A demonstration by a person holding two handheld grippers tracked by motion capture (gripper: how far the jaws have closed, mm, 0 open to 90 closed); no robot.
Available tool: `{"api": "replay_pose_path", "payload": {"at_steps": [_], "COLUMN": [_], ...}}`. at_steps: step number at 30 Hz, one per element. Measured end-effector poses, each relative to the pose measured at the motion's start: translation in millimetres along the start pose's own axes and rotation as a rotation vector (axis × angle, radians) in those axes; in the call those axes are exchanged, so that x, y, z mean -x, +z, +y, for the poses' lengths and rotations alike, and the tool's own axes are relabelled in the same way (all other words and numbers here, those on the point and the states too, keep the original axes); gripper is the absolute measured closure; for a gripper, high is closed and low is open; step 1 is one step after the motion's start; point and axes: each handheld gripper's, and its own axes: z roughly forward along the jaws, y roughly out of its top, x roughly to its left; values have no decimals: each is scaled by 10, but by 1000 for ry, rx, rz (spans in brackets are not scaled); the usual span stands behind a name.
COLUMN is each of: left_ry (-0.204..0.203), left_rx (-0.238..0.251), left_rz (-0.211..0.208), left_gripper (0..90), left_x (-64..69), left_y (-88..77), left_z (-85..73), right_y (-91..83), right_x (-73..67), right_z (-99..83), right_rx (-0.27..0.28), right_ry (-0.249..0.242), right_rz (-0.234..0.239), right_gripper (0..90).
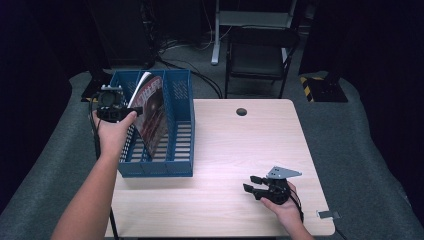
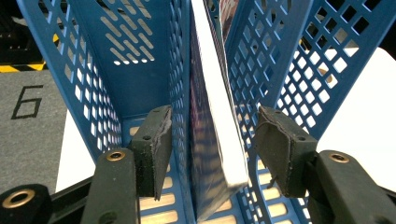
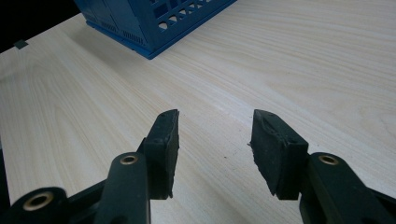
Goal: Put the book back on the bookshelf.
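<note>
A blue slotted file rack (image 1: 180,125) stands on the left part of the pale wooden table (image 1: 240,150). A glossy magazine (image 1: 152,112) leans upright in it. My left gripper (image 1: 132,111) hovers at the rack's left side, level with the magazine's top edge. In the left gripper view it (image 2: 212,116) is open, with the magazine's white edge (image 2: 219,93) and a rack divider (image 2: 180,93) standing between its pads, touching neither. My right gripper (image 1: 250,183) is open and holds nothing low over the table's front right. In the right gripper view it (image 3: 215,116) points toward the rack's corner (image 3: 149,28).
A dark folding chair (image 1: 260,52) stands behind the table, with cables on the floor beside it. A cable hole (image 1: 241,111) sits near the table's far edge. A small metal clip (image 1: 327,214) lies at the front right corner. Bare tabletop (image 3: 280,56) spreads between rack and right gripper.
</note>
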Motion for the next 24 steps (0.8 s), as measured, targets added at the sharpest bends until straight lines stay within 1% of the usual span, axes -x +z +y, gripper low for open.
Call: {"api": "replay_pose_path", "payload": {"at_steps": [4, 6, 9, 18, 24], "left_ry": [-12, -9, -3, 29, 41], "left_rx": [0, -1, 1, -5, 0], "left_rz": [-24, -32, -43, -72, -77], "left_gripper": [461, 454, 450, 447, 447], "left_x": [-28, -36, -36, -11, -11], "left_y": [-54, -78, -116, -235, -321], "left_z": [-12, -14, -15, -9, 27], "right_y": [-1, 1, 4, 5, 12], "right_x": [1, 2, 6, 9, 9], "right_z": [-3, -3, -5, -7, -8], "right_rx": [-5, -6, -9, -7, -11], "right_ry": [6, 3, -6, 4, 4], "right_rz": [-2, -4, -5, -4, -4], "right_gripper": [513, 510, 508, 505, 504]}}
